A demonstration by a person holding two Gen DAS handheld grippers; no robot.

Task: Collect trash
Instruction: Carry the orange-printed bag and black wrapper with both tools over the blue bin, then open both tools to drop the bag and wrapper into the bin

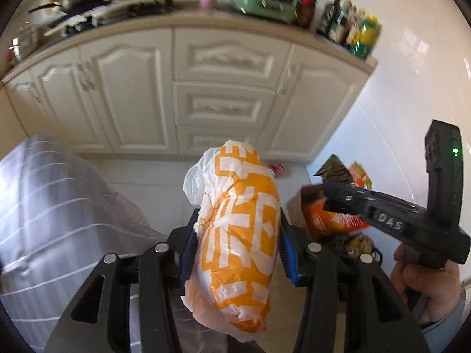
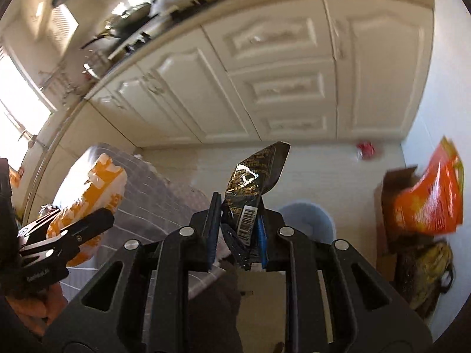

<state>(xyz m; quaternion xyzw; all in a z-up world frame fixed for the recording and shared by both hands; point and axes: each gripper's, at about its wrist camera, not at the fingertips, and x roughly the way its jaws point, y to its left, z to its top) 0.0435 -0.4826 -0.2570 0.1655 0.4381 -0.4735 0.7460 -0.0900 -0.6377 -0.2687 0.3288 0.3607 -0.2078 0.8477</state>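
Left wrist view: my left claw (image 1: 238,253) is clamped on an orange-and-white bag (image 1: 238,229), blue pads pressing both its sides. The bag's long axis runs along my fingers, out ahead of the claw and back under it. It is held clear of the floor.

Right wrist view: my right claw (image 2: 238,235) is nearly closed, gripping a dark wrapper (image 2: 253,182) that stands up and forward from between the pads, barcode end at the pads.

Key relation: a brown box (image 1: 297,209) with an orange packet (image 1: 332,220) sticking out of it sits low on the right in both views, with more dark and yellow litter (image 2: 426,273) just beside it. I judge this to be the collection point. My right claw is the nearer one; in the left view it lies between the bag and the box. Both held items would have to travel rightward and down to reach it. A pale blue round bin (image 2: 312,217) shows just beyond my right fingers, partly hidden; it may be the target instead, I cannot tell.

A striped translucent sack (image 1: 53,211) stands to the left.

Surface: pale tiled floor (image 1: 147,182), with a small red item (image 1: 276,169) lying loose by the cabinet base.

Room: cream kitchen cabinets (image 1: 220,88), a cluttered counter above, white wall to the right. Both frames are blurred.
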